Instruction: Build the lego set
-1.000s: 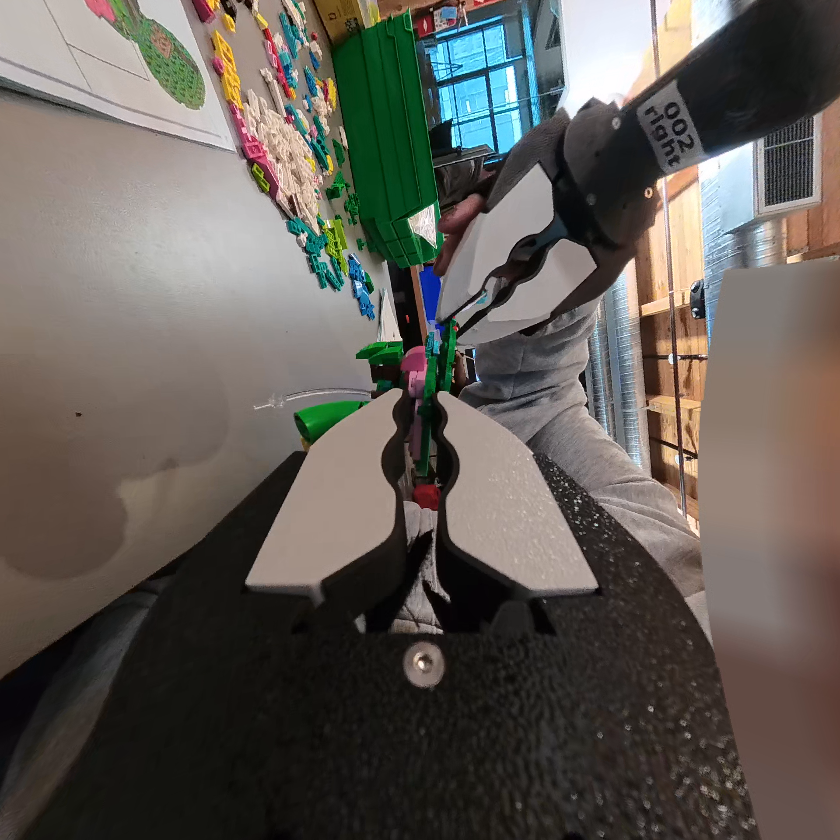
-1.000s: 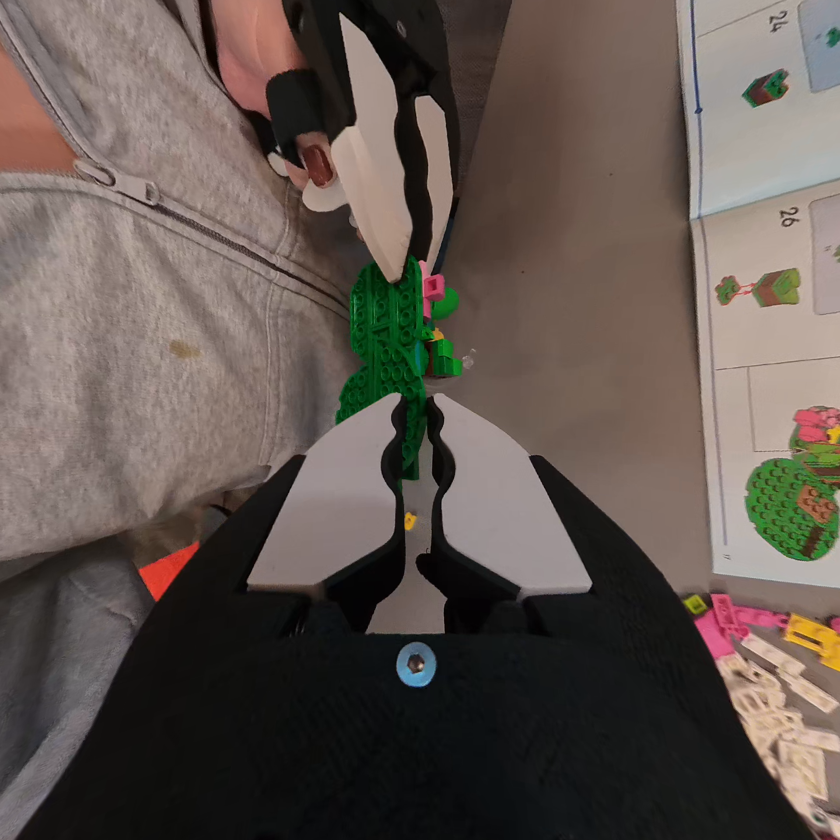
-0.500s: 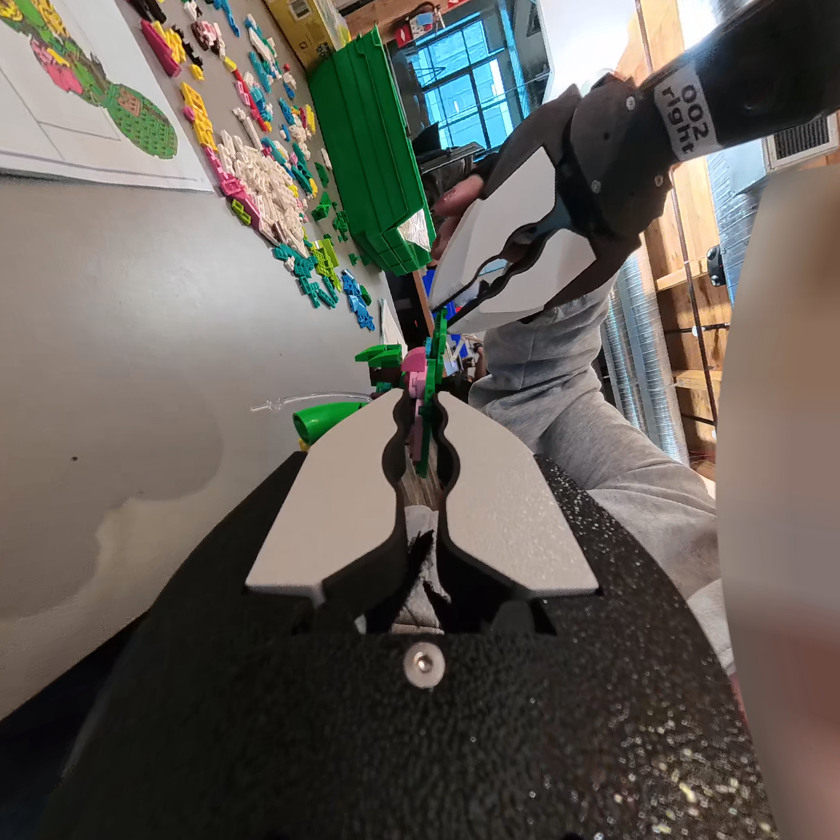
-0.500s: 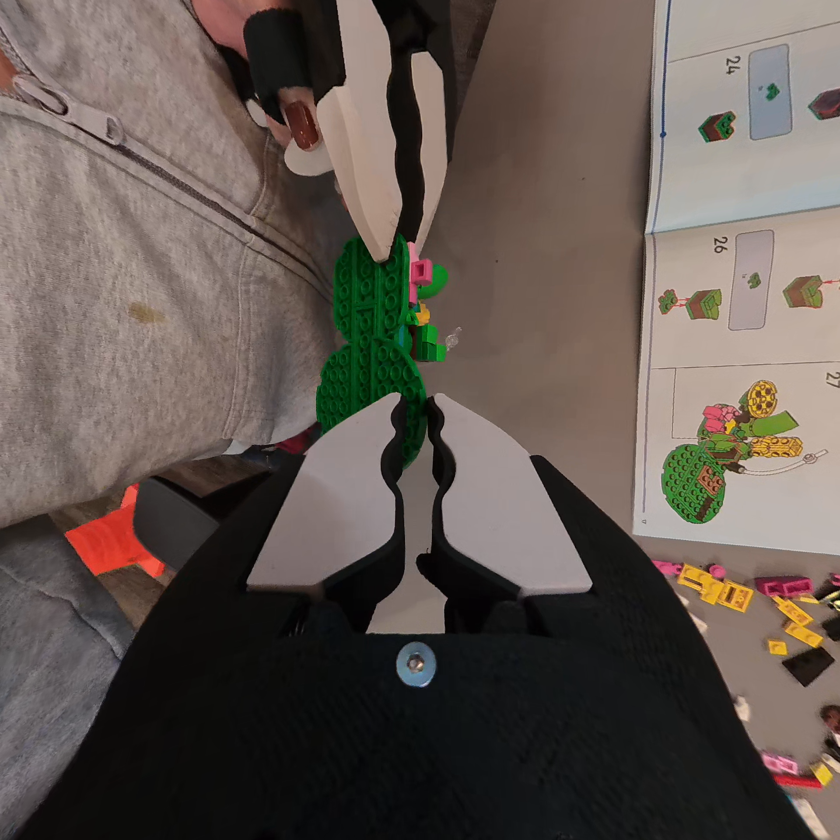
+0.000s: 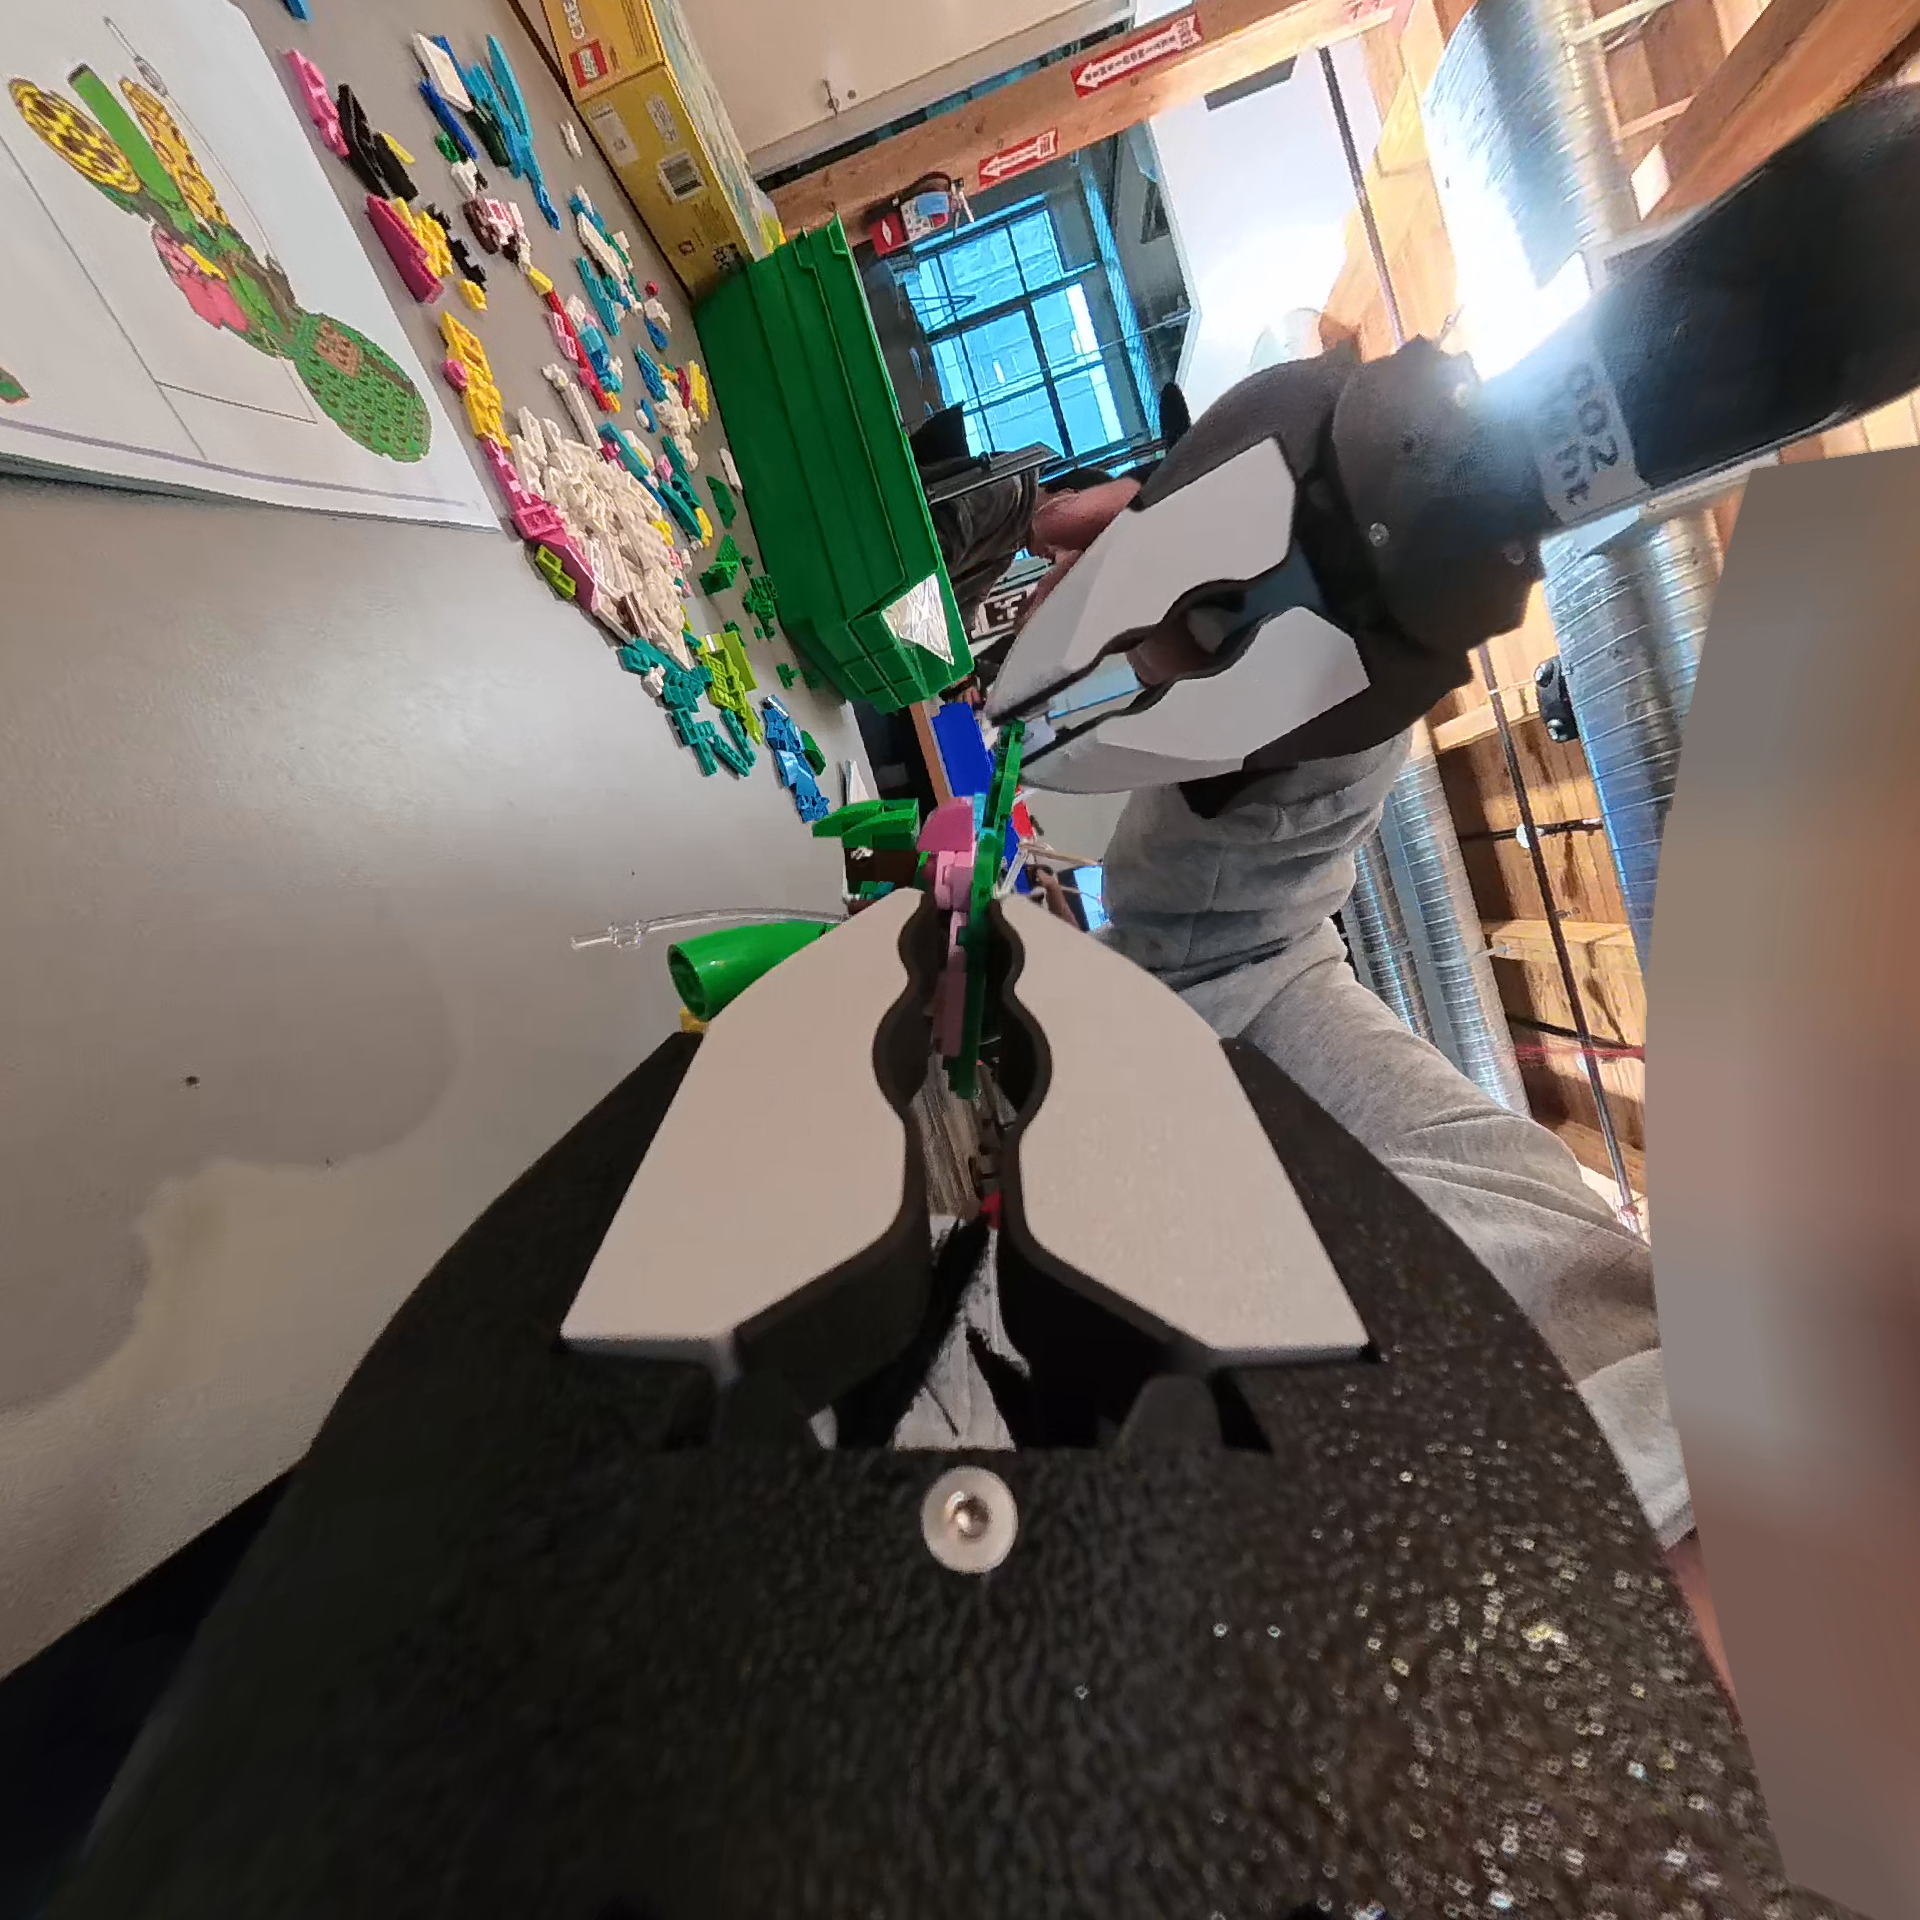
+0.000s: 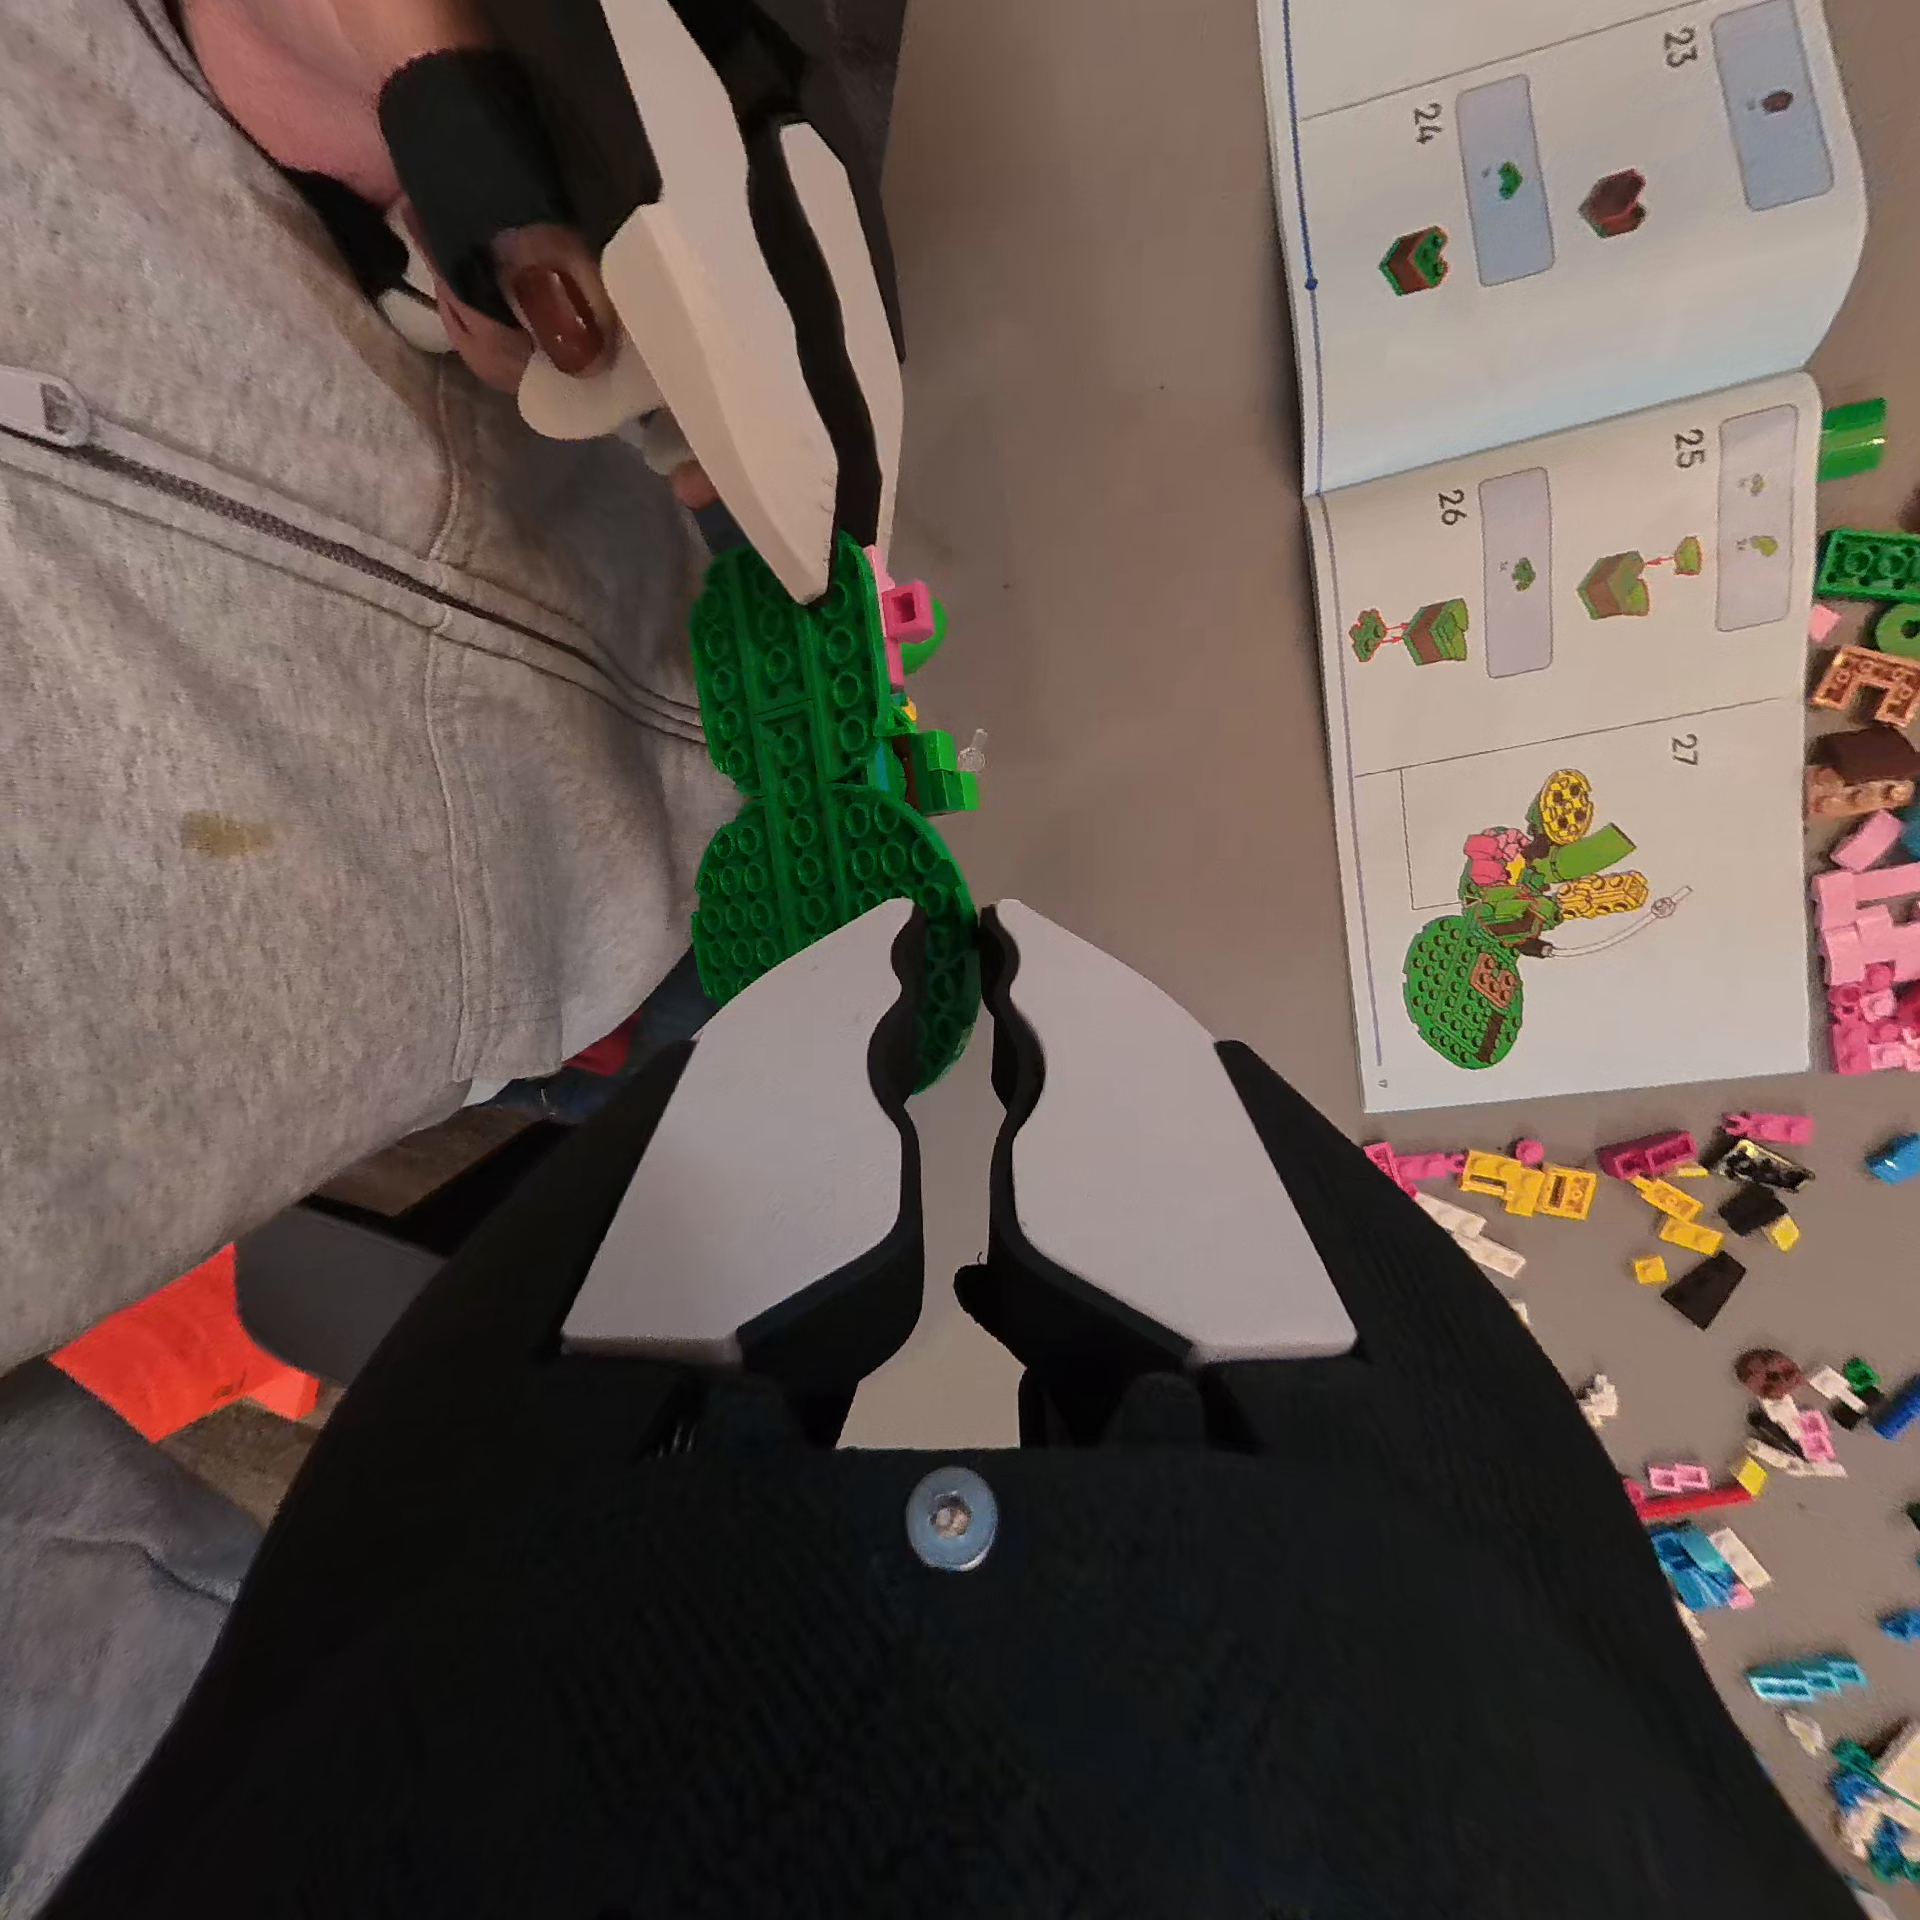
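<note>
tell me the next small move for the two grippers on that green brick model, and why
Probably lower the green brick model flat onto the grey table before loosening either grip. The left gripper clamps its pink-flowered end and the right gripper pinches only the rim of the round plate at the other end, so the model is held on edge above the table, beside the open instruction booklet.

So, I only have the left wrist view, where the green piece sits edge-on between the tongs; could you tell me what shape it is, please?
Observer: In the right wrist view the green plate build is two round plates joined, underside facing the camera.
Operator: Thank you. Where do the right tongs sit on it?
Observer: The right tongs close on the rim of the larger round plate.
Operator: And mine?
Observer: The left tongs pinch the far edge of the smaller round plate.
</note>
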### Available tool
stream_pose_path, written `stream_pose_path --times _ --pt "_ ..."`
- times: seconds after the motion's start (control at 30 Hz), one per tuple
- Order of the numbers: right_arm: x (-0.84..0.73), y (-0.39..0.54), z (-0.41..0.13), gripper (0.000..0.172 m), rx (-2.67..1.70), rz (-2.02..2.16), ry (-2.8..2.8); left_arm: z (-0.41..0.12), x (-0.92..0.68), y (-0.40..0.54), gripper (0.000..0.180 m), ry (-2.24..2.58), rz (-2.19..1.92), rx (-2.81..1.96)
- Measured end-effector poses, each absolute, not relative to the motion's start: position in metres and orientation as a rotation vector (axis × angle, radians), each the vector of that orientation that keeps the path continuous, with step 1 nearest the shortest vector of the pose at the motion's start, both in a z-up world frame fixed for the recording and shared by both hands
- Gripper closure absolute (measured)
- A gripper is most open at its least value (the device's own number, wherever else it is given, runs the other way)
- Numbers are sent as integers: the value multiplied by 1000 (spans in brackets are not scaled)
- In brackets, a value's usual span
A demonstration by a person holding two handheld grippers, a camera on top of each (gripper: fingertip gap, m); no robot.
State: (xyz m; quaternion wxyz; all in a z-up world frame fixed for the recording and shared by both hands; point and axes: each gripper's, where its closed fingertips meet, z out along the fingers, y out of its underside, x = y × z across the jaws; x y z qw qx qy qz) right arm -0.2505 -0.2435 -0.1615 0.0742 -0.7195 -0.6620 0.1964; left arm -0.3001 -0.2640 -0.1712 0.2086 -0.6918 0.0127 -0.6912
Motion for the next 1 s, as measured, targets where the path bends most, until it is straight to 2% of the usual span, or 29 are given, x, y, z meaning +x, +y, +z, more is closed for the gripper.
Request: stream_pose_path --times 1.0 --pt "-254 -236 -150 164 -2156 533 -1876 -163 -303 -259 173 -9 -1950 -1826"
